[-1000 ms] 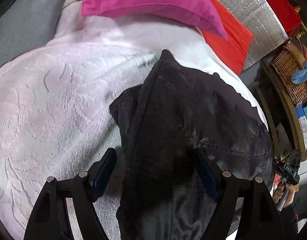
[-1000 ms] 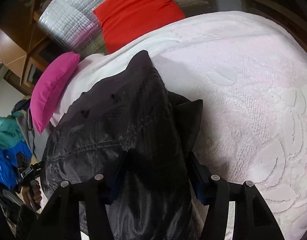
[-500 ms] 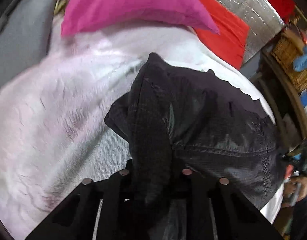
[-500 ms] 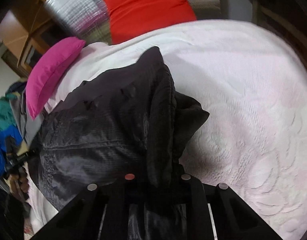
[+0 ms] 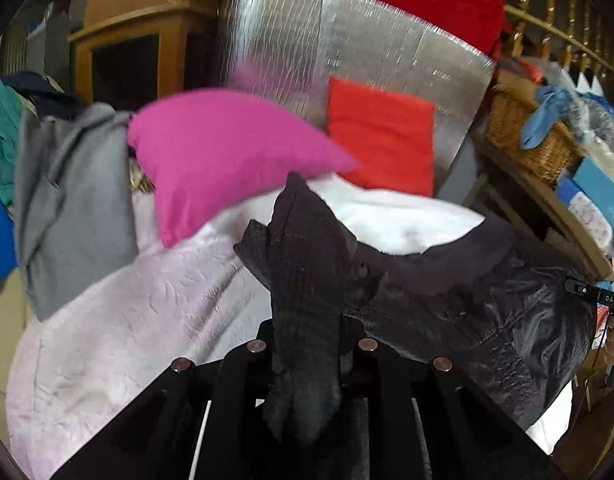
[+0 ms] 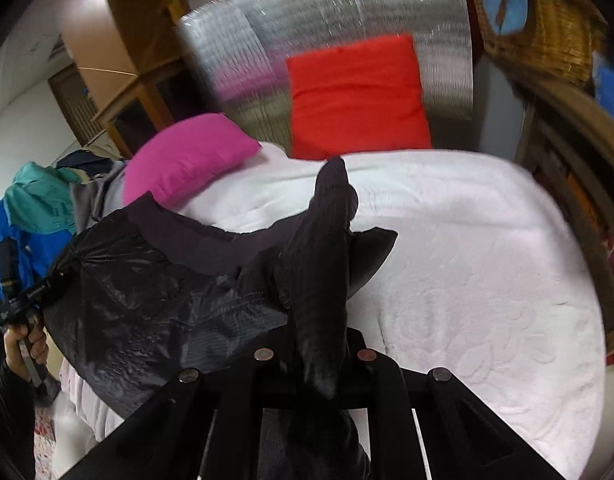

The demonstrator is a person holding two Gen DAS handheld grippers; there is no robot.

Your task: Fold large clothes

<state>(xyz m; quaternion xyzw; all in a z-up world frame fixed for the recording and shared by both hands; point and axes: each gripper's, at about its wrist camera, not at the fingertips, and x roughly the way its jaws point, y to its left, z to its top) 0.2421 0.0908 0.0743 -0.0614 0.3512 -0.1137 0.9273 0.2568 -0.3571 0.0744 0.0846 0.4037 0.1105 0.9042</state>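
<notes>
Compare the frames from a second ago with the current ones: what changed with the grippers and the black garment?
Both grippers, open around bunched fabric a second ago, closed on it: the left gripper and right gripper now pinch the black shiny quilted jacket and have lifted it off the pale pink embossed bedspread. The magenta pillow and red cushion stayed put.

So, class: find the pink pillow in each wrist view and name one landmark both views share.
Left wrist view: the pink pillow lies left of centre, above the black garment.
Right wrist view: the pink pillow sits upper left, behind the black garment.
Shared landmark: the red cushion against the silver panel.
</notes>
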